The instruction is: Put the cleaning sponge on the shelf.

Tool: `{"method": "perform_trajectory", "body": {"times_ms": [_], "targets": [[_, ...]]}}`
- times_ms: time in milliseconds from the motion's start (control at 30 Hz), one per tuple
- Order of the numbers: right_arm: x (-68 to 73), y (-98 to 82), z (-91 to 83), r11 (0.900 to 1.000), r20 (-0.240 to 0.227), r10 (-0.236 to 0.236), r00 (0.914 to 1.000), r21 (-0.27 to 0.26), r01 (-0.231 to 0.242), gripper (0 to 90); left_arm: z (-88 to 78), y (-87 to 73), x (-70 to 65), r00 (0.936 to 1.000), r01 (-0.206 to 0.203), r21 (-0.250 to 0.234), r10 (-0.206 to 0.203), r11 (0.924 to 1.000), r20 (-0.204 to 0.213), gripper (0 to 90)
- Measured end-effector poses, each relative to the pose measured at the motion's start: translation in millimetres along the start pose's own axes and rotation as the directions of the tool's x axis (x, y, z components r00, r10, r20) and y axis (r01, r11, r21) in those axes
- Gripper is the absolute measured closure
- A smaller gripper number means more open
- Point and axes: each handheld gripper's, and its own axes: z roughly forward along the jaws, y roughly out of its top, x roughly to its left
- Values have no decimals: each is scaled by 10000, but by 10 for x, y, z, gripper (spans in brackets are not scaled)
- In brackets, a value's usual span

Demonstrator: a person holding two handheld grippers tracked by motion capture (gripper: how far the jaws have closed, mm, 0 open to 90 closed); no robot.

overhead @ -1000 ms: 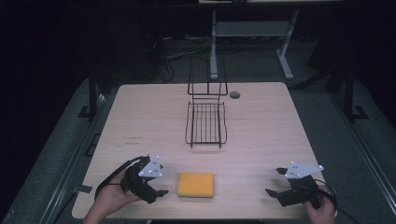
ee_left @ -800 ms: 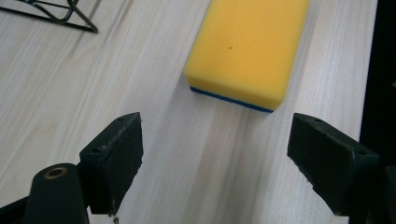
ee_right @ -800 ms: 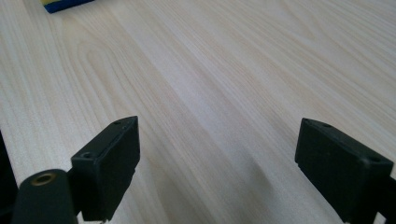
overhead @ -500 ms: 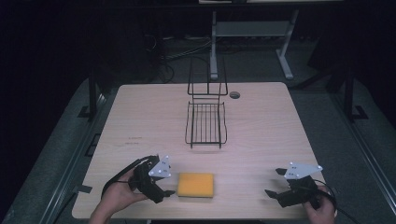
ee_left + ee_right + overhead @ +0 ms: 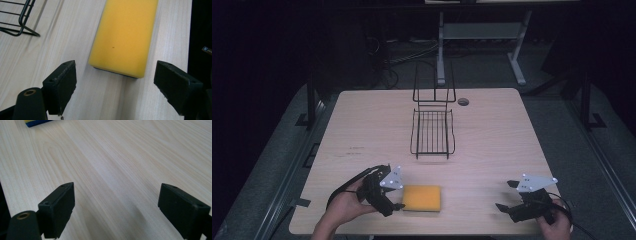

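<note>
On the near left of the surface (image 5: 492, 135), the left gripper (image 5: 393, 201) holds its fingers wide just short of the yellow sponge (image 5: 422, 198). Farther back stands a wire rack (image 5: 432, 131). At near right, the right gripper (image 5: 507, 197) is spread wide, holding nothing.

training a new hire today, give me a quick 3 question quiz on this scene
1. True or false: the left claw is shut on the yellow sponge.
2. What stands past the sponge, toward the table's far edge? A) wire rack B) mug C) bowl
3. Fill in: the right claw is open over bare ____.

Key: 1 false, its jaws are open with the sponge's near end just ahead of them. 2 A, the wire rack. 3 table.
</note>
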Motion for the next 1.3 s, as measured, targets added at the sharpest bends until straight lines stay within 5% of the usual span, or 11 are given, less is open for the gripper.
{"method": "perform_trajectory", "body": {"times_ms": [1300], "targets": [[15, 4, -9, 9998, -41, -181, 9998, -29, 181, 137, 333, 367, 46, 9938, -573, 550, 517, 9968, 984, 176]]}}
